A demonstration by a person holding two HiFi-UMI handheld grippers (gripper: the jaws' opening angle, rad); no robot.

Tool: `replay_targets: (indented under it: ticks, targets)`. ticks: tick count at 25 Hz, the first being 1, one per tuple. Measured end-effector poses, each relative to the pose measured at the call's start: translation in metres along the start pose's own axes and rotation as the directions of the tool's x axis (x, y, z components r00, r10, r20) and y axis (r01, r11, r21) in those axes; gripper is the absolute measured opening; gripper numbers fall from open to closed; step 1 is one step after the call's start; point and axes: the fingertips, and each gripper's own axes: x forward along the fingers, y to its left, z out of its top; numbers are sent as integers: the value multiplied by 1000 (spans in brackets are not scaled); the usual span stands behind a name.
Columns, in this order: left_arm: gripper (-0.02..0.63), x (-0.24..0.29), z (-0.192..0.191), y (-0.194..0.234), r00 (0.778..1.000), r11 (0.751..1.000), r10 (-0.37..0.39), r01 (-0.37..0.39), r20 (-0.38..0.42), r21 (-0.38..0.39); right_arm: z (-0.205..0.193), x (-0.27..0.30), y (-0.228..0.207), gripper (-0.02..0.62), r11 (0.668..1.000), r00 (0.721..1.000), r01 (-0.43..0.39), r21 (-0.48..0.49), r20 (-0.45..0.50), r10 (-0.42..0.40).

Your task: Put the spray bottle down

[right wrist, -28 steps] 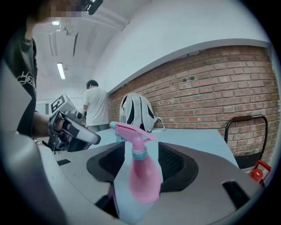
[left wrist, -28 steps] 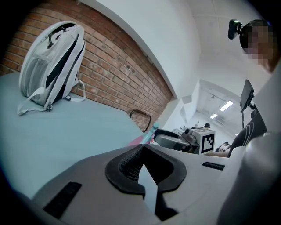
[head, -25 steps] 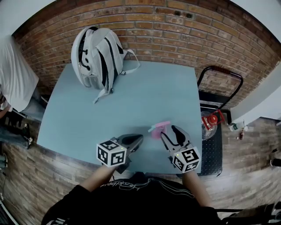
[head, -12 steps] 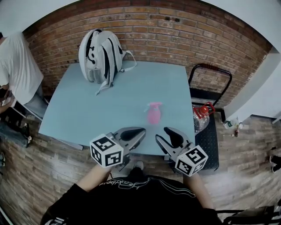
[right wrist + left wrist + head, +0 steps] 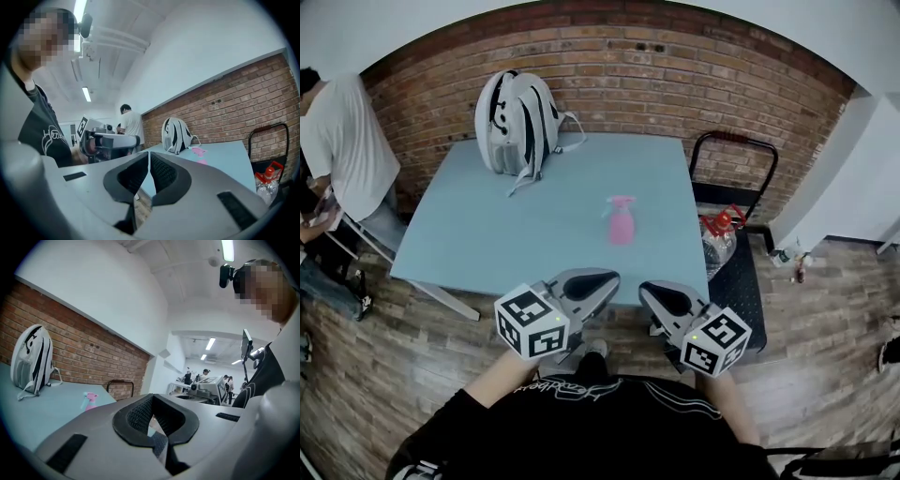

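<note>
The pink spray bottle [image 5: 621,223] stands upright on the light blue table [image 5: 525,244], right of its middle, with nothing touching it. It also shows small in the left gripper view [image 5: 89,401] and the right gripper view [image 5: 198,151]. My left gripper [image 5: 598,279] hangs in front of the table's near edge, over the floor, shut and empty [image 5: 151,423]. My right gripper [image 5: 661,295] is beside it, well short of the bottle. Its jaws are closing, the pads all but meeting [image 5: 149,168], with nothing between them.
A white and black backpack [image 5: 517,120] stands at the table's far left corner, against the brick wall. A black hand truck [image 5: 736,178] carrying a red item and a clear plastic bottle stands right of the table. A person in a white shirt [image 5: 347,150] is at the left.
Both grippers have drawn back from the table toward me and risen. The right jaws, open around the bottle a second ago, have come together. The bottle stays standing on the table.
</note>
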Motion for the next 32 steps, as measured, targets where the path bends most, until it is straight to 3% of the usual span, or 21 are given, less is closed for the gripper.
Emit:
replay_targets:
  ticks: [9, 25, 32]
  targets:
    - [8, -4, 5, -25, 1000, 998, -25, 25, -6, 50, 10, -15, 20, 19, 1000, 999, -21, 14, 37, 21]
    - [8, -17, -20, -32, 1000, 1000, 1, 0, -21, 18, -10, -19, 32, 17, 999, 999, -17, 34, 33, 16]
    - [8, -21, -21, -56, 1000, 1000, -9, 10, -26, 21, -12, -37, 45, 17, 999, 999, -11, 46, 37, 10]
